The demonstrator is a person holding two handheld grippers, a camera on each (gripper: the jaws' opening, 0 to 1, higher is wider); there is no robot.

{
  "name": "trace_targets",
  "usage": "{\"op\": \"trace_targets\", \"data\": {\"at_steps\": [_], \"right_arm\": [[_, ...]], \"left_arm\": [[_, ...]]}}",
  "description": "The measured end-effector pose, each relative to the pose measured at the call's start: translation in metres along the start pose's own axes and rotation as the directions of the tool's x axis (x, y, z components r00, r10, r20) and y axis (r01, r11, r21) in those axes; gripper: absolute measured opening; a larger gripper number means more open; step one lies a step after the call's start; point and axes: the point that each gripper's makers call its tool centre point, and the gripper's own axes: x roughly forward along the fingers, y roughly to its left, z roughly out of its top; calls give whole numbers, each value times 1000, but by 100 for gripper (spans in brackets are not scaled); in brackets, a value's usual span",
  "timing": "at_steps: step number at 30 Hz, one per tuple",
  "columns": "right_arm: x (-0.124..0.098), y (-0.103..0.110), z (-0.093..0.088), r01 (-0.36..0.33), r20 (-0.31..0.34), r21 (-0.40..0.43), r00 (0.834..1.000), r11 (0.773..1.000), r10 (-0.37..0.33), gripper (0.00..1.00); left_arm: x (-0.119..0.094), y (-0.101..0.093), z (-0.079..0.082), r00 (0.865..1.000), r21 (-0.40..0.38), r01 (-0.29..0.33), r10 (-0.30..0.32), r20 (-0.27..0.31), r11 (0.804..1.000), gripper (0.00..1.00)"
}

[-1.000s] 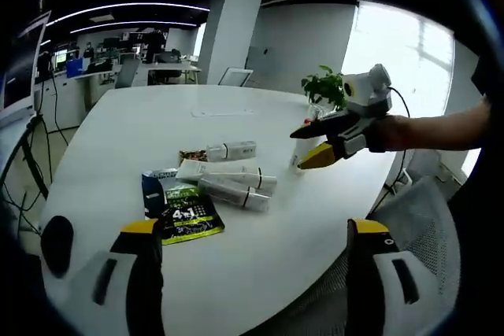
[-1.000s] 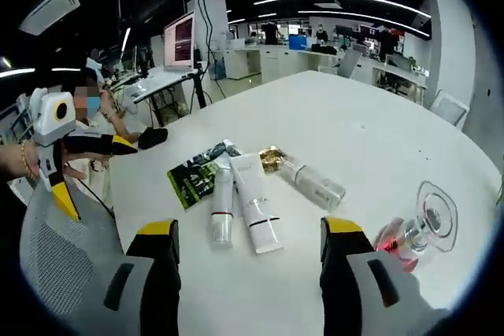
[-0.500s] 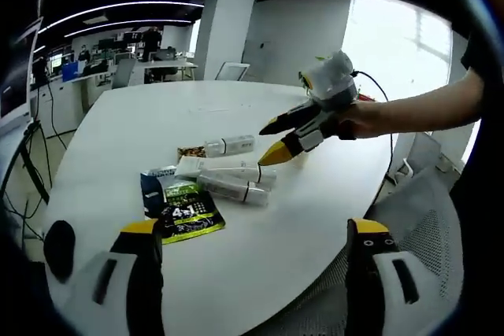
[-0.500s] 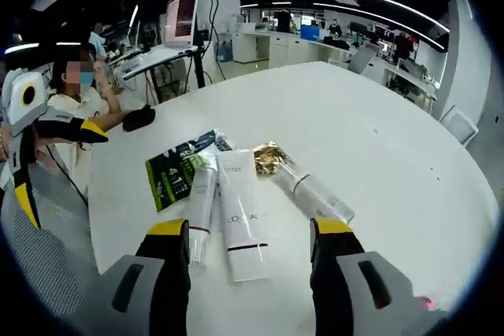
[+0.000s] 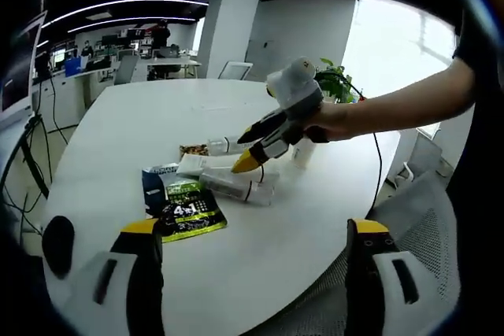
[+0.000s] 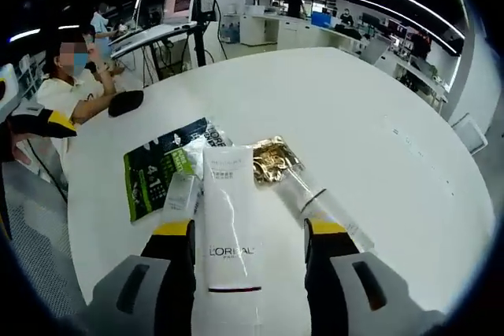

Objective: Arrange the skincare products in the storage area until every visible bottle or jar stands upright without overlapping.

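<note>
Three tubes are lying flat on the round white table (image 5: 118, 131), none of them upright. In the right gripper view, the right gripper (image 6: 249, 230) has its jaws spread wide on either side of the white L'Oreal tube (image 6: 228, 230), which lies lengthwise between them. Can't really tell whether the jaws touch it, but they're clearly apart and not clamped on it. Just to the left of that tube is a smaller white tube (image 6: 181, 193), partly tucked behind the left jaw, and to the right sits a clear tube with a gold end (image 6: 303, 190), running diagonally with the gold bit pointing away from the camera. A green and black sachet (image 6: 157, 171) lies flat next to the tubes, touching or slightly under them.

From the left gripper view, the left gripper (image 5: 252, 230) is hanging back near the table edge, jaws wide apart with nothing between them. Same pile sits out in the middle of the table: the sachet (image 5: 185, 214) closest, the tubes (image 5: 236, 186) stacked side by side behind it. The right gripper (image 5: 246, 151) comes in from the right, held by a person's hand (image 5: 335, 120), its yellow tips right down over the tubes. A small potted plant (image 5: 335, 84) stands behind the hand. A dark mouse-like object (image 5: 57, 238) sits near the table's edge.
</note>
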Motion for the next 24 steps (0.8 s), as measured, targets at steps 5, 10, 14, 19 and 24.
{"op": "trace_targets", "data": {"at_steps": [5,10,14,19,24], "right_arm": [[13,1,5,-7,-26,-25,1000,1000,7,53],[21,6,7,-25,-49,-34,999,999,23,53],[30,12,7,-29,-73,-48,997,998,25,50],[37,21,5,-43,-113,-96,993,995,32,42],[40,22,9,-56,-109,-109,993,992,44,36]], "left_arm": [[0,1,-1,1000,-1,-4,4,-5,1000,90],[0,2,-1,1000,-8,-9,9,-2,1000,89],[0,3,-2,1000,-11,-10,10,-3,1000,89],[1,0,-3,1000,2,-9,9,-14,1000,89],[0,2,-3,1000,-2,-10,10,-13,1000,89]]}}
